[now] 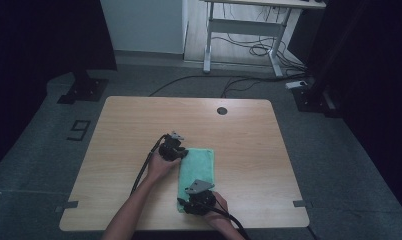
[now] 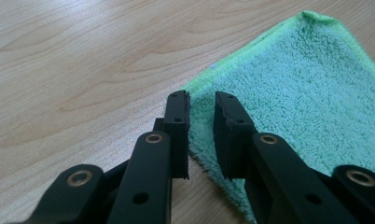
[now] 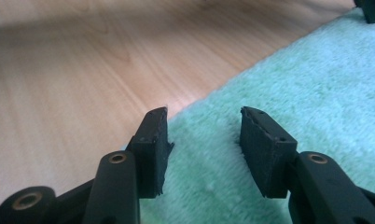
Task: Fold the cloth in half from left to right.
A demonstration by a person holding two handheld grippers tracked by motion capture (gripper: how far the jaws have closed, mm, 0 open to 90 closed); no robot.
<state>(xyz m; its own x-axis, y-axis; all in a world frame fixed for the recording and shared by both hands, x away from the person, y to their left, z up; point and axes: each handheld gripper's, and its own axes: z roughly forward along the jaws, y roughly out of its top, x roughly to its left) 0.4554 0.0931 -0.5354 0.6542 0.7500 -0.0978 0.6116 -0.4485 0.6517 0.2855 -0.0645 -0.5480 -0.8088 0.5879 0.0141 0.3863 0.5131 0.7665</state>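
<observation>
A folded green towel (image 1: 199, 170) lies on the wooden table (image 1: 249, 135) in front of the person. My left gripper (image 1: 183, 154) rests at the towel's far left corner. In the left gripper view its jaws (image 2: 202, 107) stand a narrow gap apart over the towel (image 2: 307, 93) edge, and the cloth lies flat between them. My right gripper (image 1: 186, 201) is at the towel's near left corner. The right gripper view has its jaws (image 3: 204, 116) wide apart above the towel (image 3: 293, 84), with nothing pinched. The left gripper (image 3: 373, 9) peeks in at that view's top right.
Bare wood surrounds the towel on all sides. A round cable hole (image 1: 222, 110) sits near the table's far edge. Beyond the table a white desk frame (image 1: 249, 30) and loose cables (image 1: 249, 80) are on the floor.
</observation>
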